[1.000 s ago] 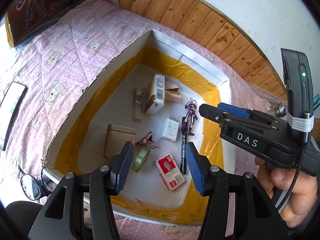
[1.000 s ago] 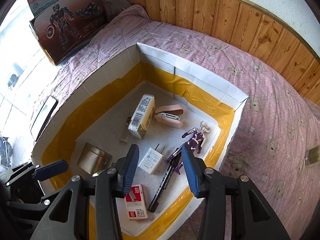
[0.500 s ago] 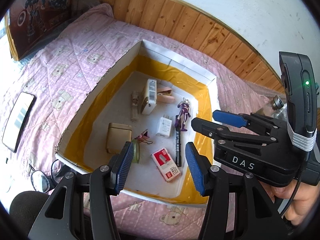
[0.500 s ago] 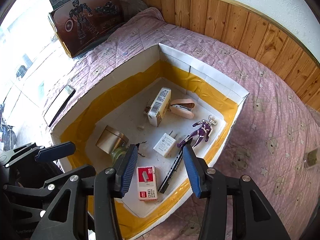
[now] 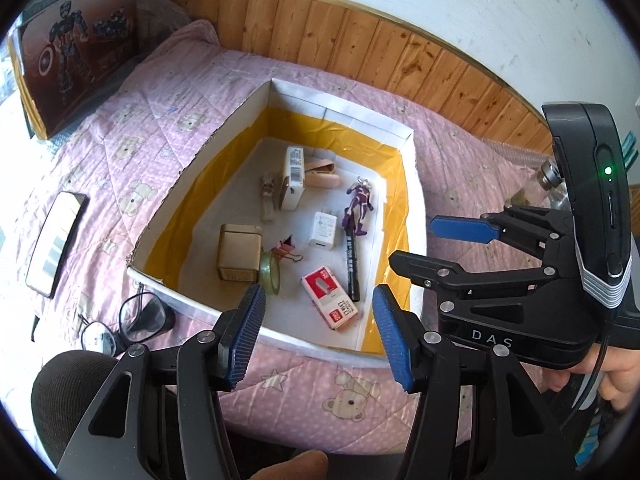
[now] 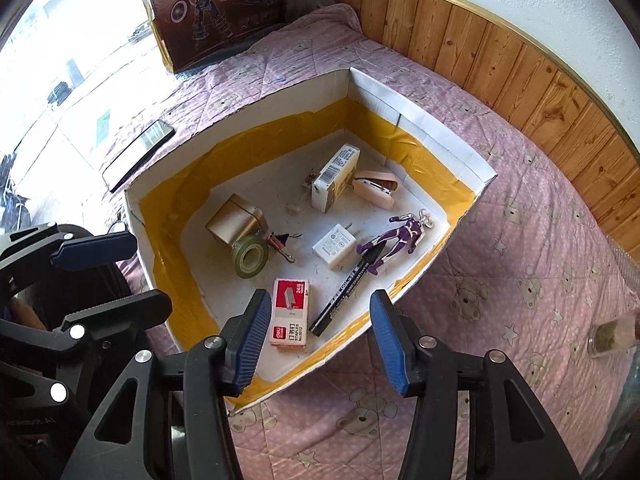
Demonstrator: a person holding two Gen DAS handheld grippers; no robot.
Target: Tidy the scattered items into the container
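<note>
A white cardboard box (image 5: 256, 108) (image 6: 436, 128) with yellow-taped inner walls lies on the pink bedspread. In it are a red staple box (image 5: 329, 303) (image 6: 290, 312), a black marker (image 5: 351, 262) (image 6: 345, 293), a purple figure (image 5: 360, 210) (image 6: 398, 238), a white charger (image 5: 323, 231) (image 6: 335, 245), a tape roll (image 6: 250, 256), a tan tin (image 5: 238, 251), a pink stapler (image 6: 374, 190) and a carton (image 5: 293, 178). My left gripper (image 5: 318, 334) hangs above the box's near edge, its jaws opening, nothing between them. My right gripper (image 6: 316, 340) hangs over the box's near corner, jaws opening and empty.
Outside the box, glasses (image 5: 128, 322) lie by its near left corner and a phone (image 5: 56, 244) lies further left. A toy carton (image 6: 216, 8) leans at the head of the bed. A small jar (image 6: 610, 336) rests on the bedspread at the right. Wood panelling backs the bed.
Both grippers have pulled back and risen from over the box's contents, so the whole box now shows. The right jaws have spread wider.
</note>
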